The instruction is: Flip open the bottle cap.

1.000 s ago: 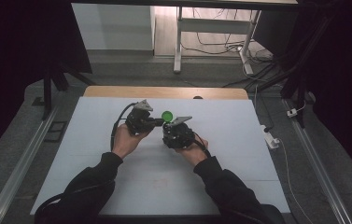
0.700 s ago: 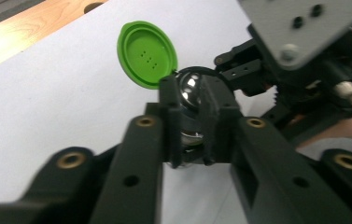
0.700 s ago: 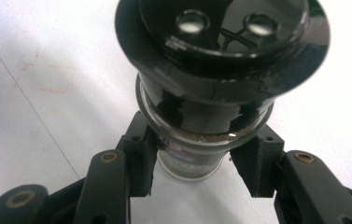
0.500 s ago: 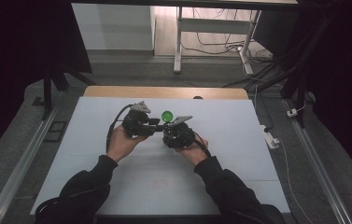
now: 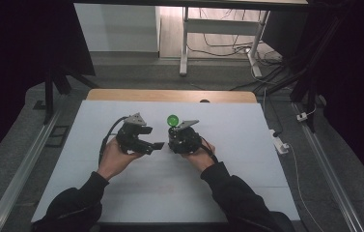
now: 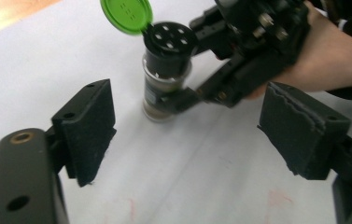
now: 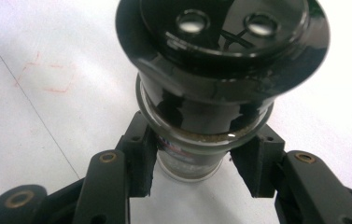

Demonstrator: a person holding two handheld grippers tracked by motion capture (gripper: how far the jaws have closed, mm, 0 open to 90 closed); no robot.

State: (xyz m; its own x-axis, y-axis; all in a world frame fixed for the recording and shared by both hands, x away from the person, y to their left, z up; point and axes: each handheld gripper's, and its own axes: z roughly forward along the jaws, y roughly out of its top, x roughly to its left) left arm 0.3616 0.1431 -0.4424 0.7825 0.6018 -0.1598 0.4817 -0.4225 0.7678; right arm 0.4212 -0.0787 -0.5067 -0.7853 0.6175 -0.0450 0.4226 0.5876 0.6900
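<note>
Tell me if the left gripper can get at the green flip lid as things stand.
Probably yes: the left gripper is open with nothing between its jaws, and the green lid stands flipped up, clear, above the shaker that the right gripper clamps lower down.

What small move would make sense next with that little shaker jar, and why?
Probably the left gripper should draw a little farther back. Its jaws have just been opening and nothing is between them, while the green flip lid already stands open over the shaker jar and its holes. The right gripper is clamped on the jar's glass body, so it could then tip it.
</note>
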